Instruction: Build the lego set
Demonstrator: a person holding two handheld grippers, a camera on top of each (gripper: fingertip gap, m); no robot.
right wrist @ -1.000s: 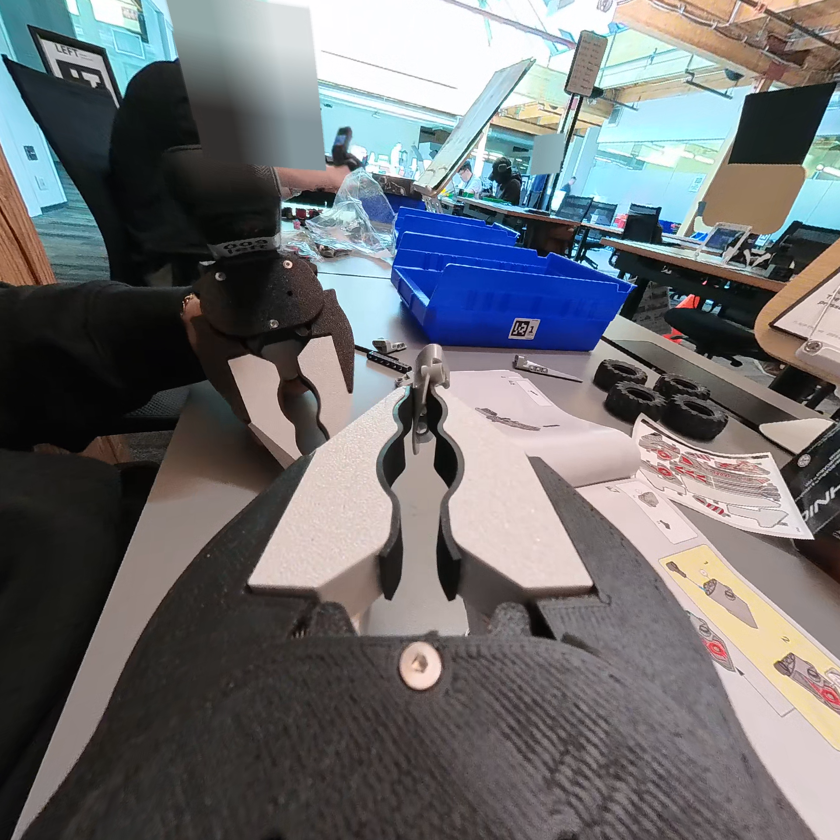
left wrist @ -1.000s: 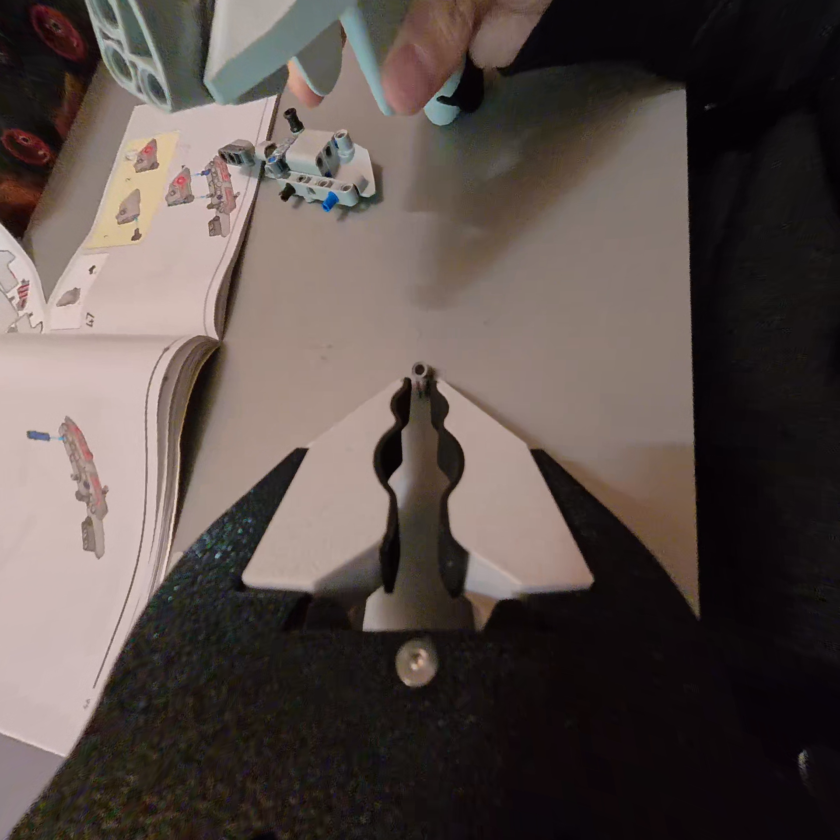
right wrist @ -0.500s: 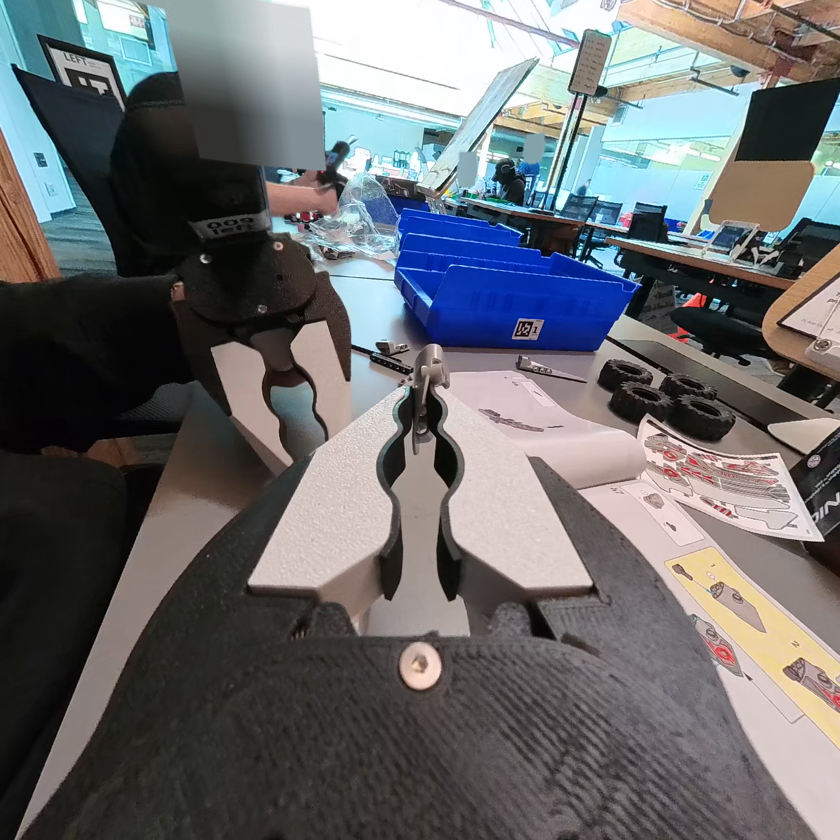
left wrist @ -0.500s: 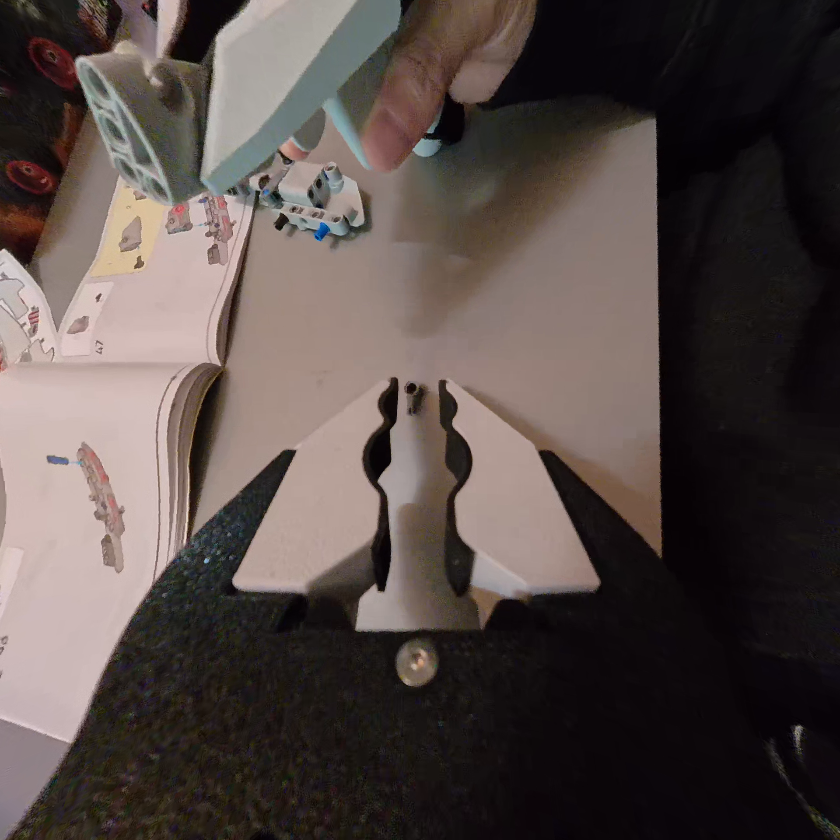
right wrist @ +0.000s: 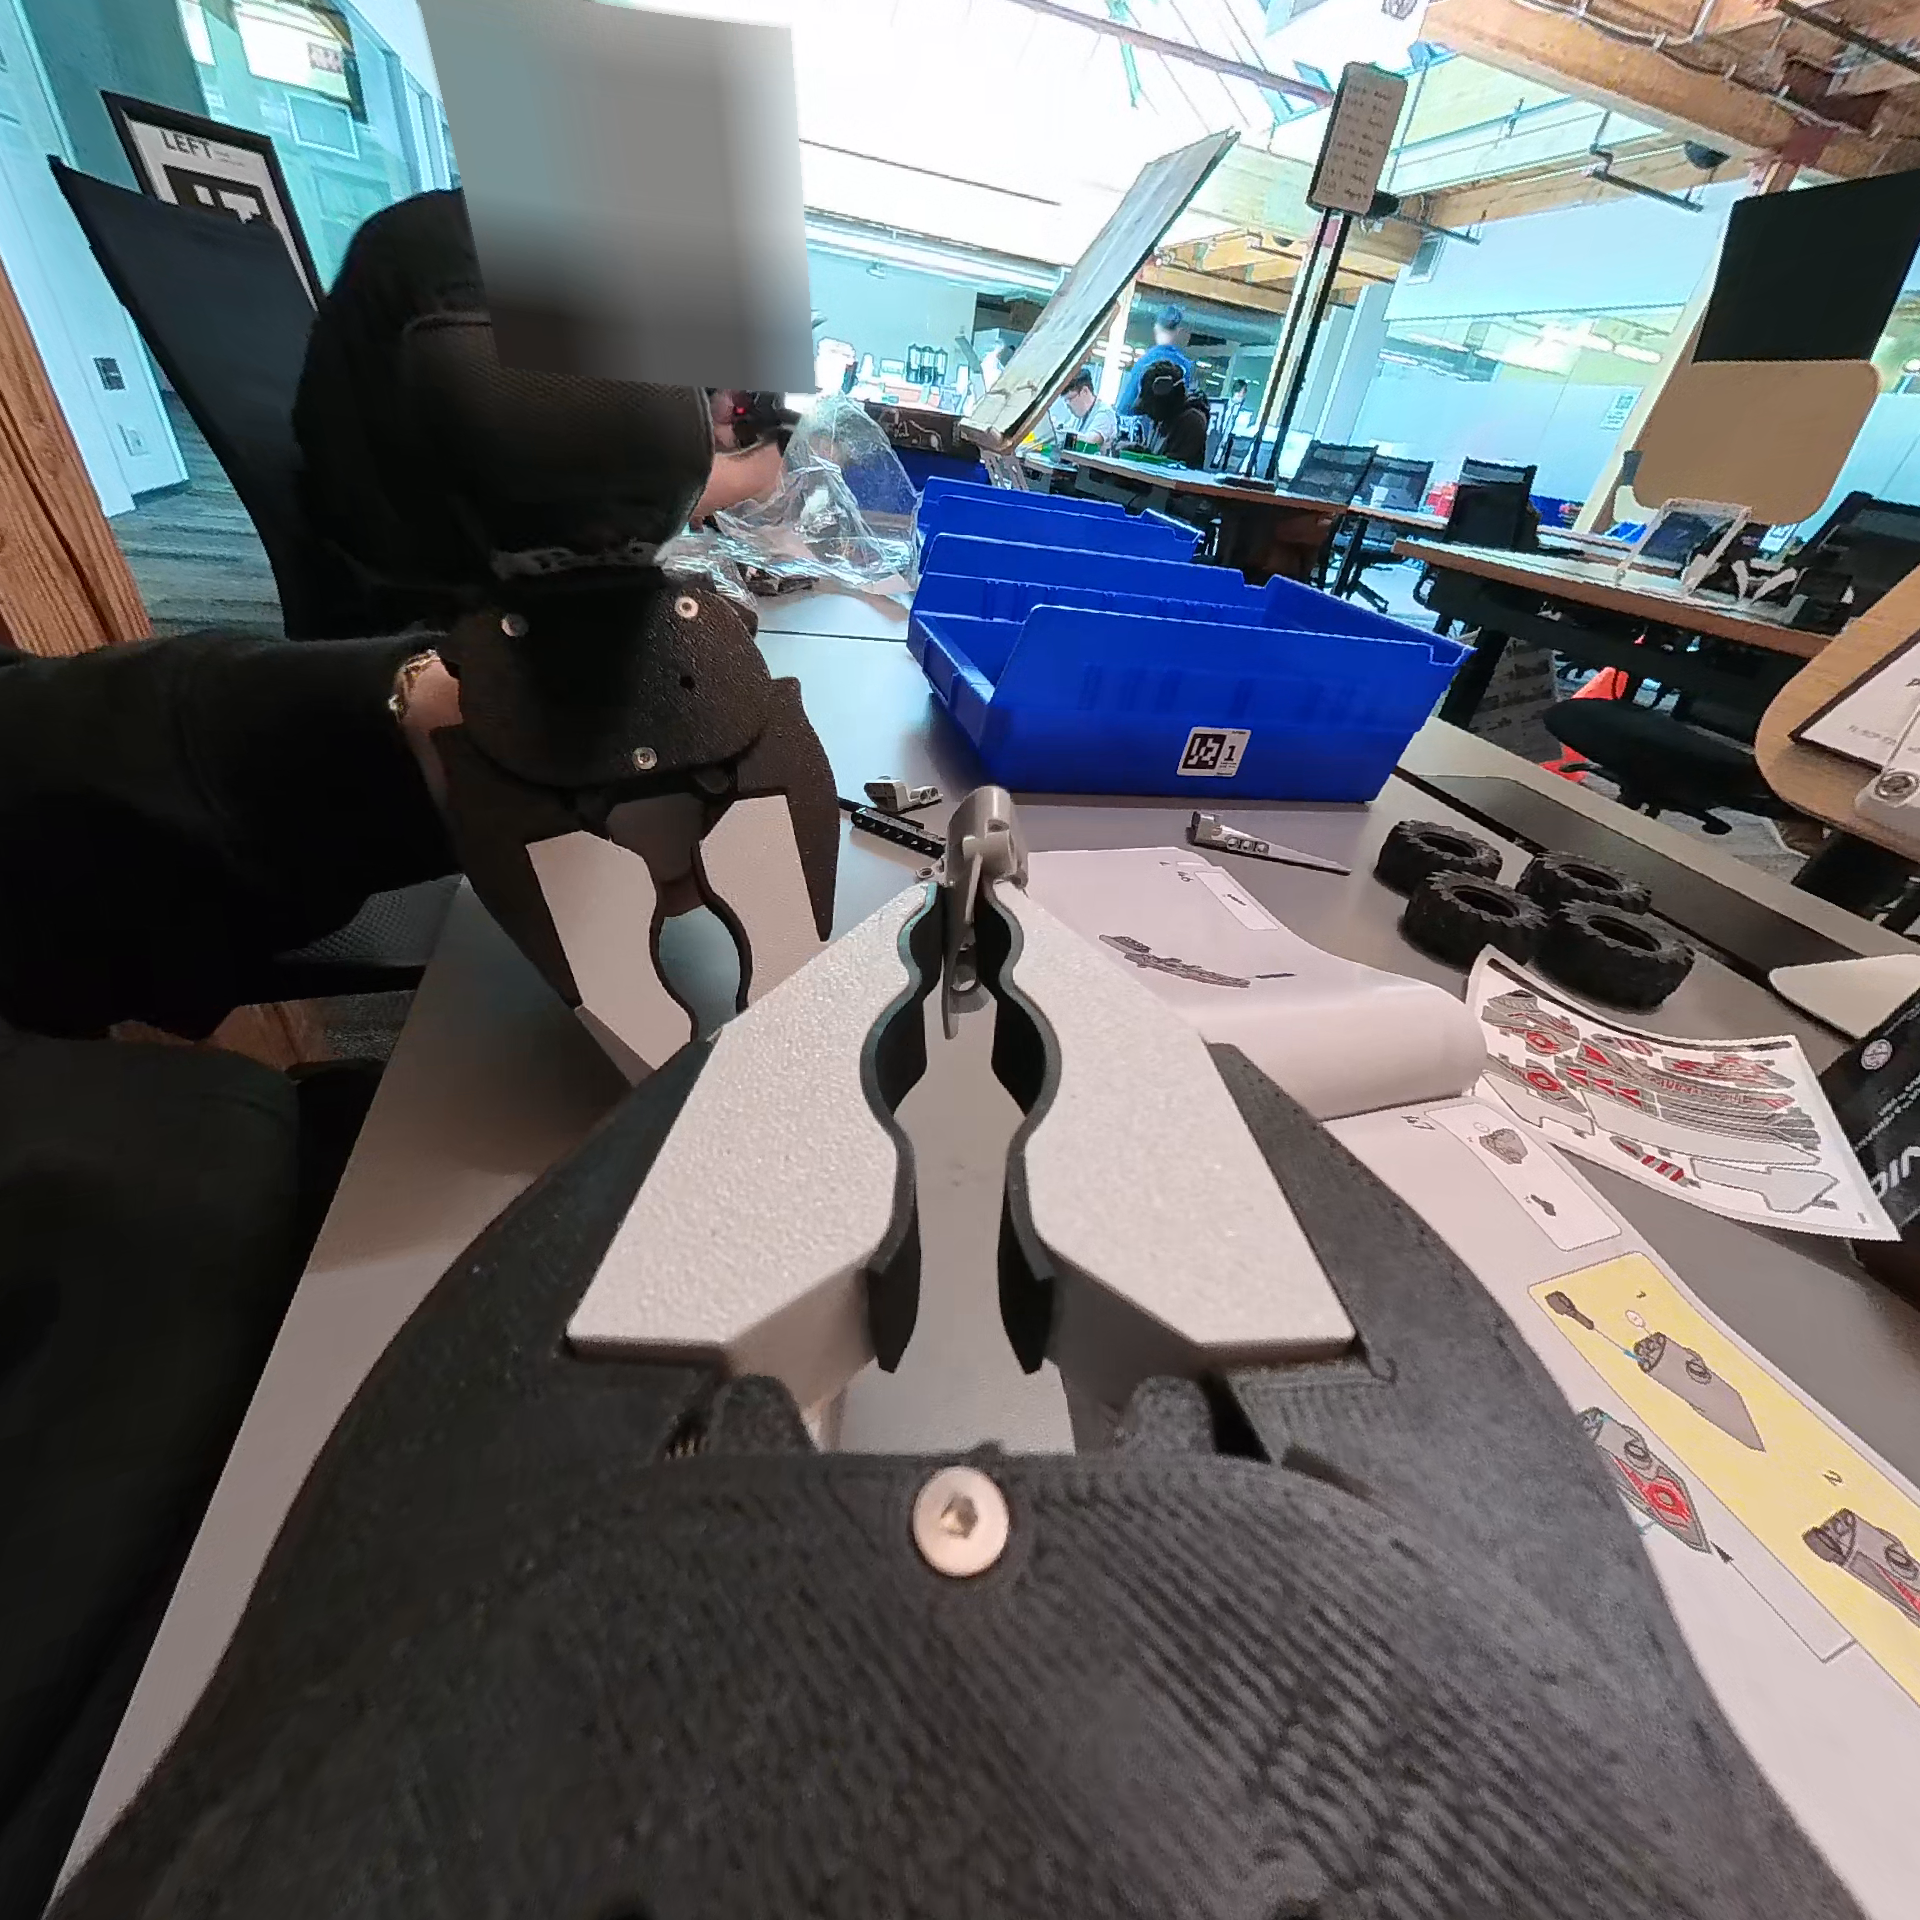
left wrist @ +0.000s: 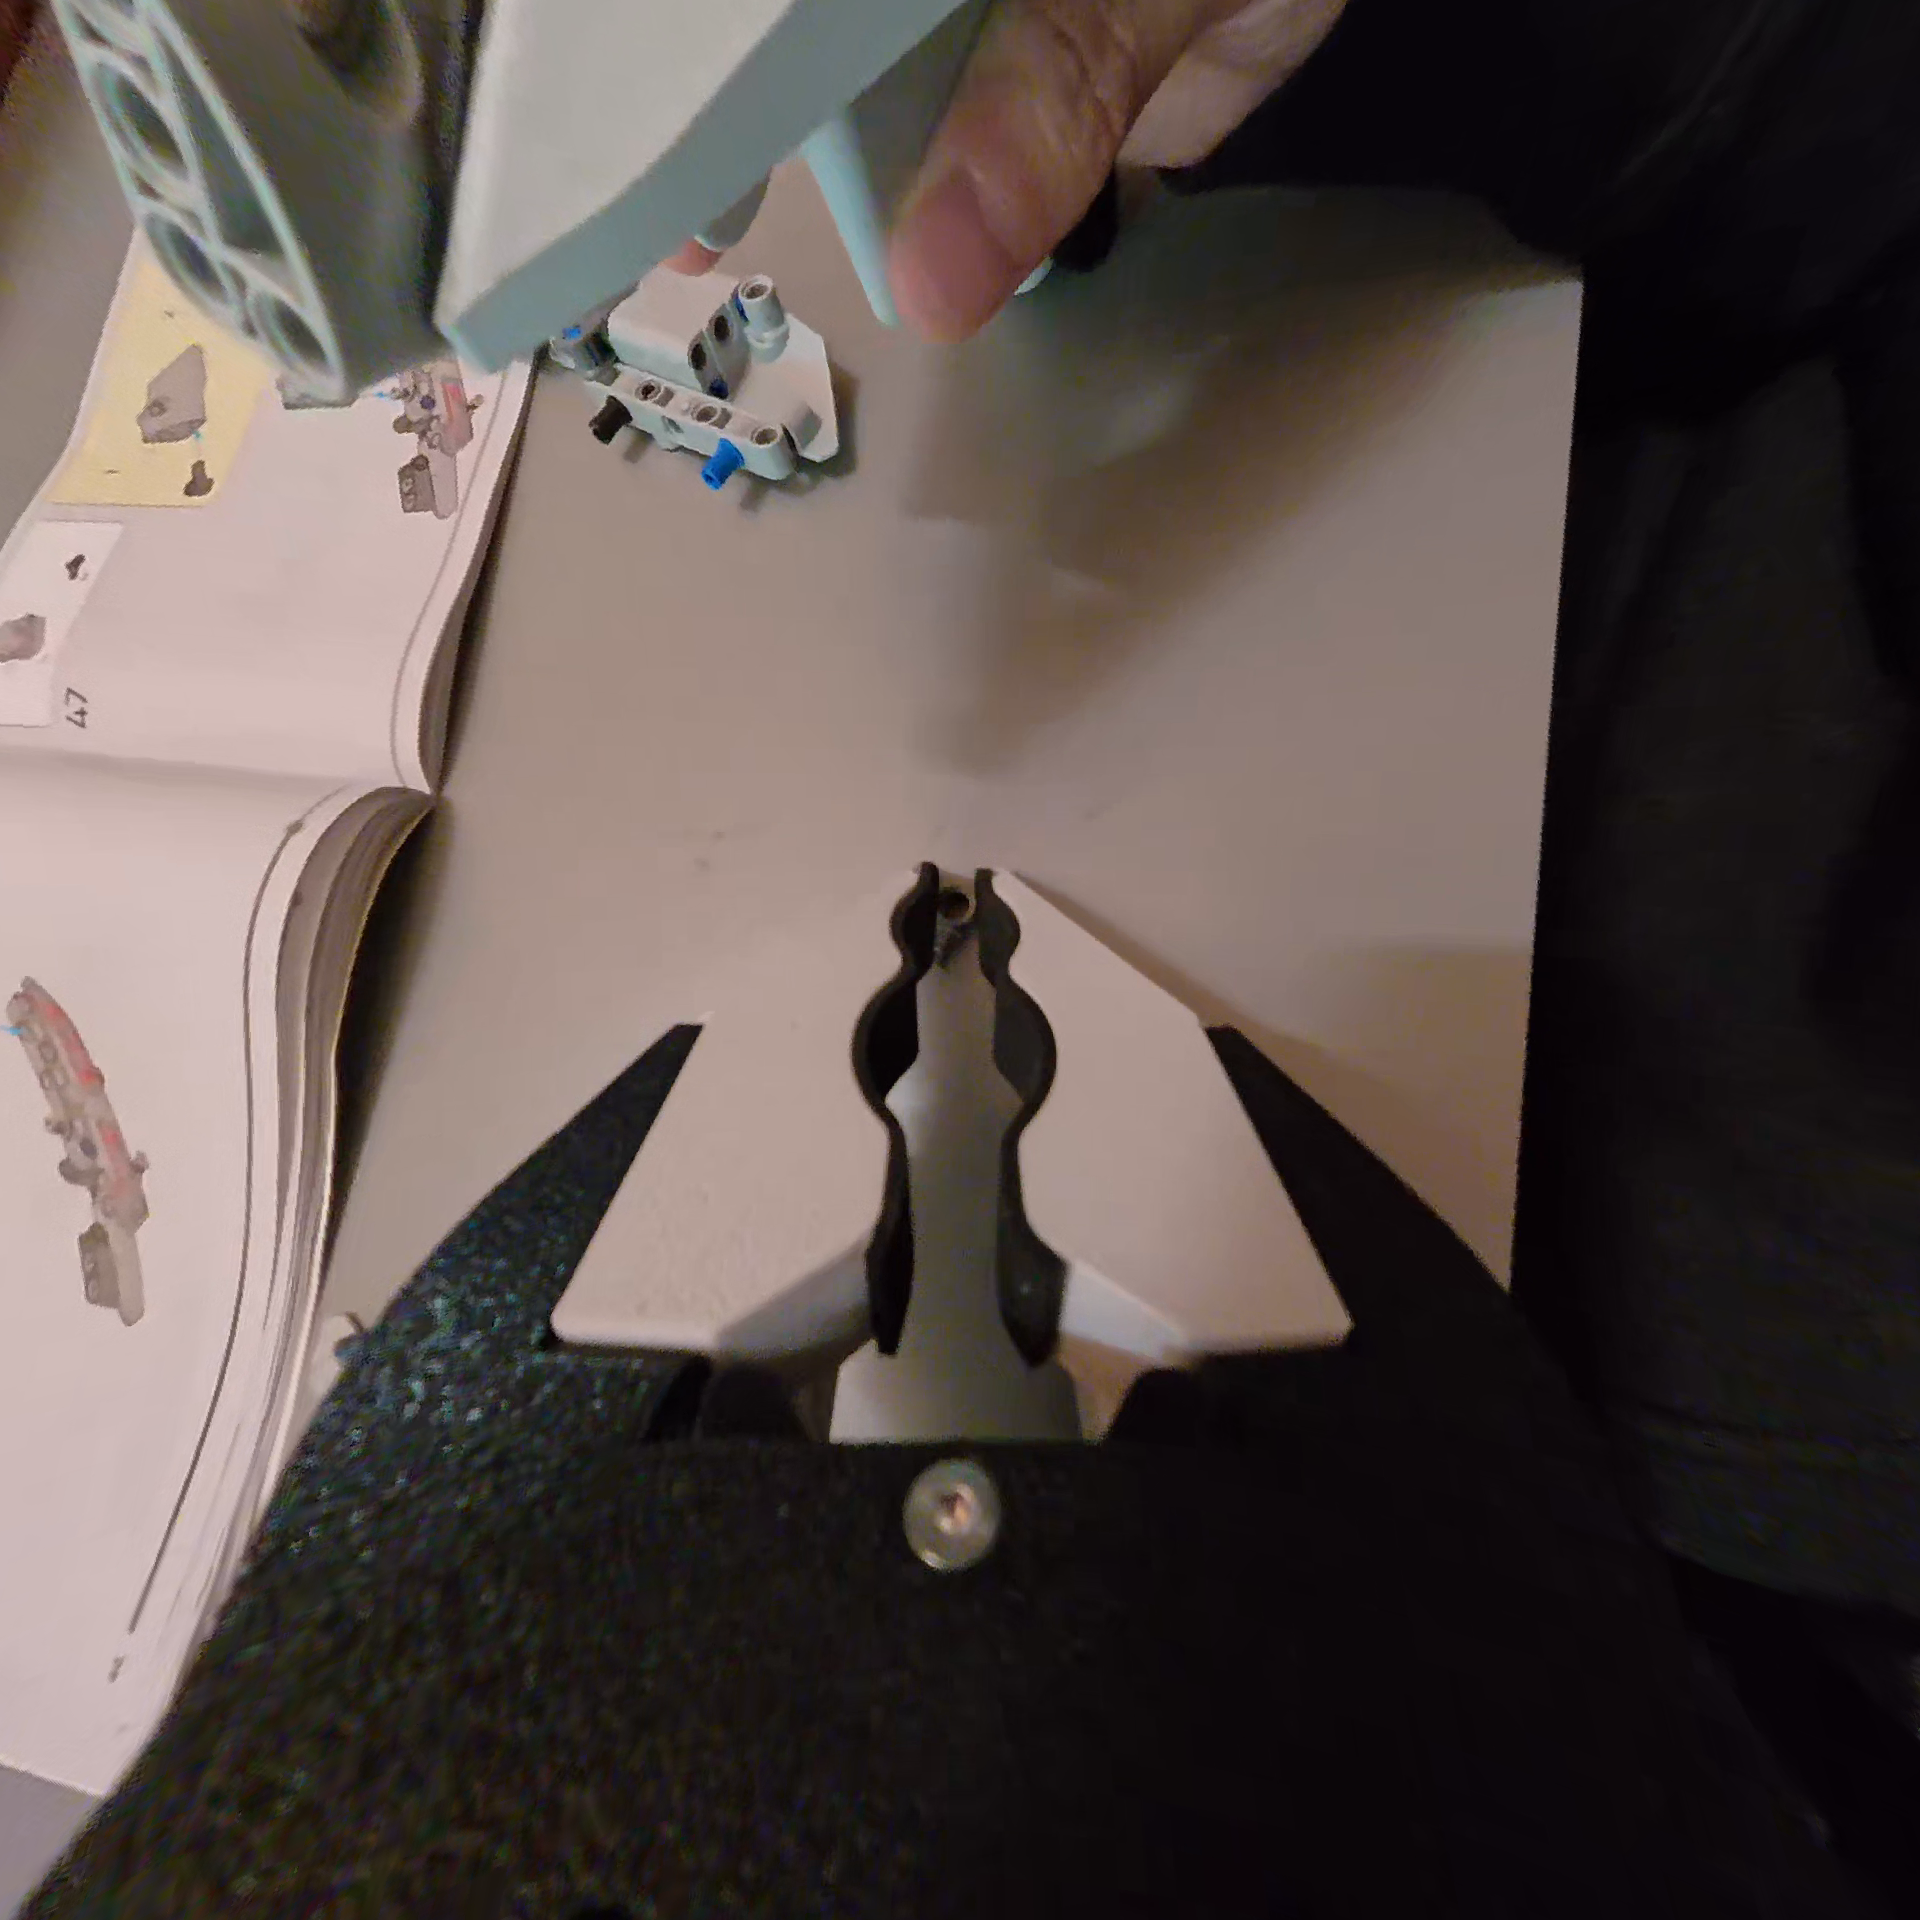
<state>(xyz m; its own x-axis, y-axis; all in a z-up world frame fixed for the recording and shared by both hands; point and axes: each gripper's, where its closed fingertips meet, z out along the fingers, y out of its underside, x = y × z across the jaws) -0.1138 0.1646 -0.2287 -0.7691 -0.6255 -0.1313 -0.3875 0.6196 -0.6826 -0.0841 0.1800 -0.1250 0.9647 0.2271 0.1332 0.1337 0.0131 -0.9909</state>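
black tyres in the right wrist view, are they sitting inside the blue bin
No, the black tyres lie loose on the table to the right of the blue bin, apart from it.

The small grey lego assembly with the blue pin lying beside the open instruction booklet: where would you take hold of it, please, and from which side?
Probably across the long light-grey beam of the small grey lego assembly, coming down from above with the gripper fingers on its two long flat sides. It lies flat on the grey table, and the blue pin and black pin jutting from its near side make that edge awkward.
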